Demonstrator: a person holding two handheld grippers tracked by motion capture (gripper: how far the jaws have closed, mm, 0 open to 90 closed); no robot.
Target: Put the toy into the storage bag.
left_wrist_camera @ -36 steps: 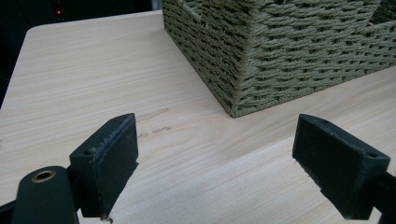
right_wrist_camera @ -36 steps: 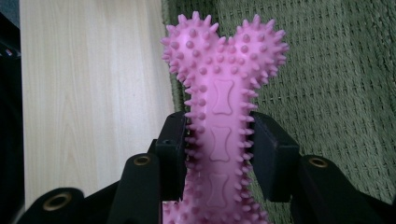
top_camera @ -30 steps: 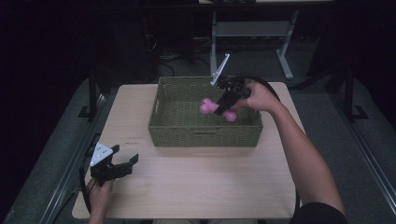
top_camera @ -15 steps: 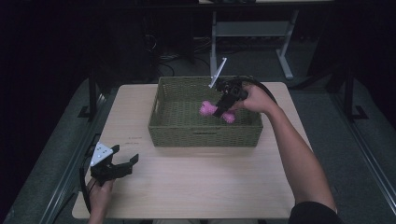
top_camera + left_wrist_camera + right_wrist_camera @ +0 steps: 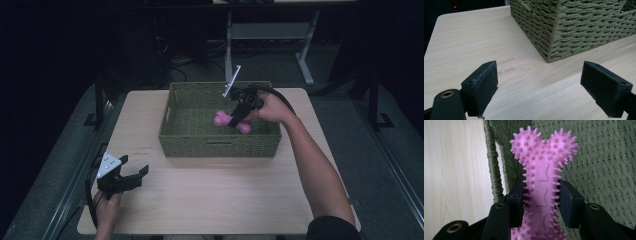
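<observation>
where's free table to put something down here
Bare light wooden table runs from the woven green basket's front wall to the near edge, between both forearms. Crowded: basket's right half, where the right gripper clamps the pink spiky bone toy.

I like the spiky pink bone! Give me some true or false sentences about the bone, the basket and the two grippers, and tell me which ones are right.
1. The right gripper is shut on the pink bone toy. True.
2. The left gripper holds the toy too. False: it is open, holds nothing and sits near the table's front left corner.
3. The toy is over the green woven basket. True.
4. The basket is made of shiny metal. False: it is woven.
5. The toy is smooth. False: small nubs cover it.
</observation>
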